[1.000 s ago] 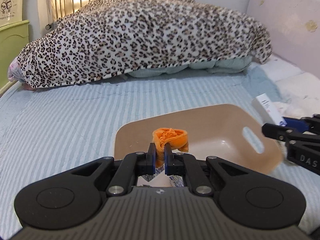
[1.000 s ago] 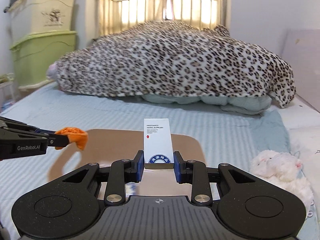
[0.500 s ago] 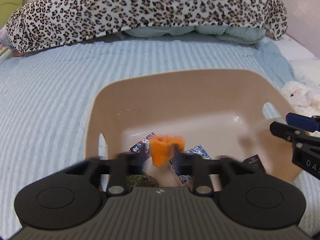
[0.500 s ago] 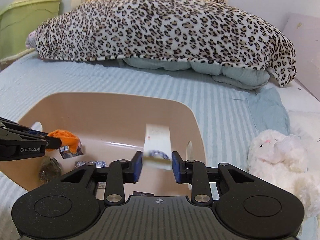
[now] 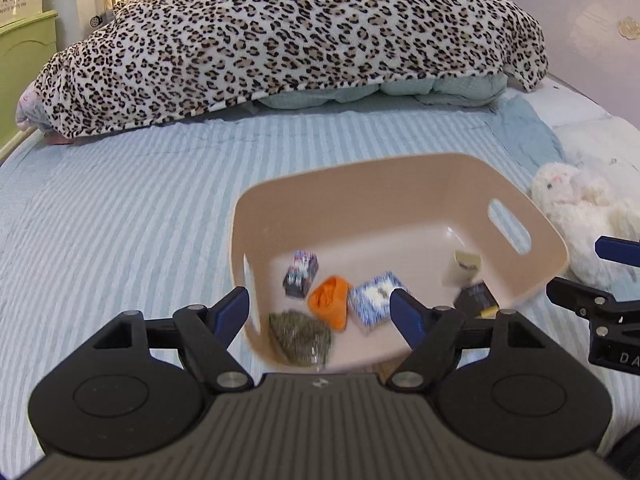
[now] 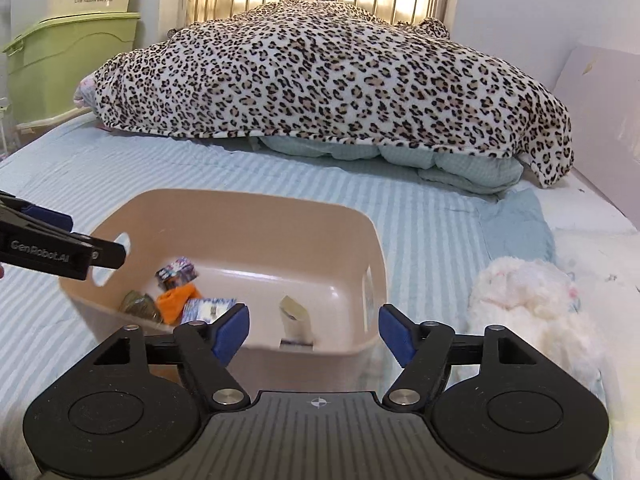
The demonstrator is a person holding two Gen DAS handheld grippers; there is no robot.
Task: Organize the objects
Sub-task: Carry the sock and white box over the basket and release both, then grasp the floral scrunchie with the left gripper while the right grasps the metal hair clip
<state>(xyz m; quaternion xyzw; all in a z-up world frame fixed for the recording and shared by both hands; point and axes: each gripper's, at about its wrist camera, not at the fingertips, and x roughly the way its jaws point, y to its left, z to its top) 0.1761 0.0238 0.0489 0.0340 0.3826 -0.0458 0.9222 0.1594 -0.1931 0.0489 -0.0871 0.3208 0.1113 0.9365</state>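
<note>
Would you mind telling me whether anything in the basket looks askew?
The white box in the beige basket looks tilted, near its right wall, apart from the orange cloth and packets. Nothing has spilled onto the bed.

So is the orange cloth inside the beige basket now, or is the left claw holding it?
Inside. The orange cloth lies on the floor of the beige basket, and the left claw is open, holding nothing.

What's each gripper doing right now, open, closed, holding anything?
Left gripper: open, empty; the orange cloth lies in the beige basket.
Right gripper: open, empty; the white box is in the basket.
</note>
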